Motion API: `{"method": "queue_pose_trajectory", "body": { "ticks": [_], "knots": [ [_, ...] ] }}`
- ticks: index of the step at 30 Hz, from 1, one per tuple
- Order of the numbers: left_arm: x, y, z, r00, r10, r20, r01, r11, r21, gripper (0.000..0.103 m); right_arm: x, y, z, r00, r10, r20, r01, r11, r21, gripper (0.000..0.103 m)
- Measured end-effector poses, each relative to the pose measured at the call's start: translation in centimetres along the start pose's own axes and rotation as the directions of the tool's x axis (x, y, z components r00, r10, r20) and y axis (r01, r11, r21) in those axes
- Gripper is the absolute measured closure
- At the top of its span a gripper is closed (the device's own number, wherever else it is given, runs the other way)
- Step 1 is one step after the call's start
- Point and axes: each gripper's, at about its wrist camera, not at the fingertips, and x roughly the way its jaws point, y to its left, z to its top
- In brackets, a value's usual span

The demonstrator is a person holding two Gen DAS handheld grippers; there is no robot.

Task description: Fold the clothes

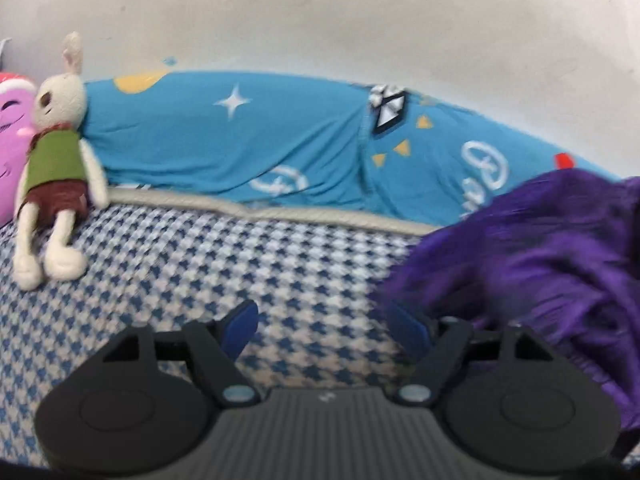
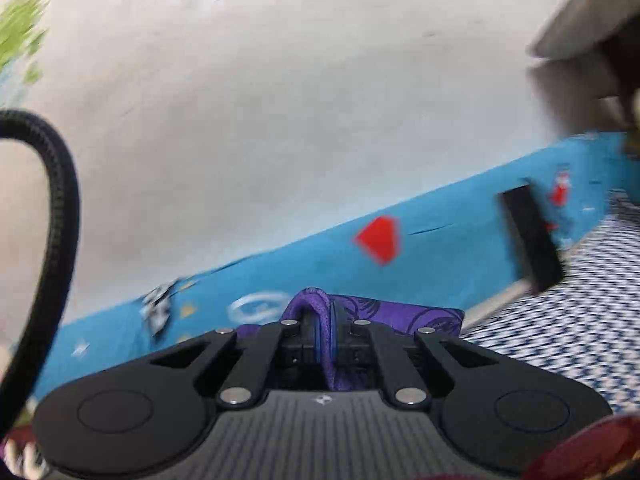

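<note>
- In the left wrist view the left gripper (image 1: 324, 326) sits at the bottom centre of the frame with its two blue-padded fingers (image 1: 240, 330) spread wide apart and nothing between them.
- Below and ahead of it lies a bed cover (image 1: 224, 280) in a blue-and-white houndstooth check, filling the lower left and middle of the frame.
- A crumpled purple garment (image 1: 532, 264) is piled at the right side of this view, blurred; its lower edge lies just beside the right-hand finger, and I cannot tell whether they touch.
- A stuffed rabbit (image 1: 54, 168) in a green vest leans at the left edge, with a pink plush toy (image 1: 12, 140) partly visible beside it.
- A bright blue sheet (image 1: 248, 144) printed with stars and triangles runs across the middle, against a pale wall (image 1: 320, 16).
- In the right wrist view the right gripper (image 2: 322, 340) is at the lower centre, its fingers drawn together and clamped on a fold of the purple garment (image 2: 400, 314), which bunches up over the fingertips.
- A black cable (image 2: 60, 208) loops down the left side of this view.
- The checked bed cover (image 2: 560, 312) shows at the right, the blue sheet (image 2: 440, 248) slants across the middle, and a black block (image 2: 530, 236) stands against it at the right.
</note>
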Motion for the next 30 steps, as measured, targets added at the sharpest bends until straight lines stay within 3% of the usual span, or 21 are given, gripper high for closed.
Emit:
{"method": "queue_pose_trajectory", "body": {
  "ticks": [3, 7, 15, 20, 23, 27, 30],
  "knots": [
    [0.7, 1.0, -0.1, 0.999, -0.03, -0.042, 0.026, 0.996, -0.08, 0.03, 0.9, -1.8, 0.3, 0.996, -0.051, -0.066, 0.054, 0.997, 0.052, 0.096],
    [1.0, 1.2, -0.4, 0.996, -0.061, -0.058, 0.054, 0.993, -0.108, 0.03, 1.5, -2.8, 0.2, 0.985, -0.1, -0.14, 0.109, 0.993, 0.054, 0.09],
    [1.4, -0.5, -1.6, 0.989, -0.115, -0.097, 0.107, 0.99, -0.089, 0.027, 0.4, -1.8, 0.2, 0.987, -0.118, -0.108, 0.112, 0.992, -0.062, 0.076],
    [1.3, -1.8, -1.9, 0.984, -0.13, -0.119, 0.121, 0.989, -0.083, 0.018, -2.2, -0.7, 0.1, 0.996, -0.06, -0.064, 0.052, 0.992, -0.118, 0.065],
    [0.9, -2.4, -1.9, 0.982, -0.147, -0.12, 0.137, 0.987, -0.083, 0.017, -3.3, -0.2, -0.5, 0.991, 0.049, -0.126, -0.063, 0.992, -0.108, 0.064],
    [0.3, -3.1, -1.8, 0.981, -0.154, -0.121, 0.144, 0.986, -0.088, 0.014, -3.7, 0.8, -2.2, 0.949, 0.189, -0.253, -0.213, 0.975, -0.07, 0.063],
    [-0.3, -3.4, -1.6, 0.982, -0.149, -0.116, 0.137, 0.985, -0.102, 0.013, -3.6, 2.0, -3.5, 0.915, 0.252, -0.315, -0.284, 0.957, -0.06, 0.058]
  ]
}}
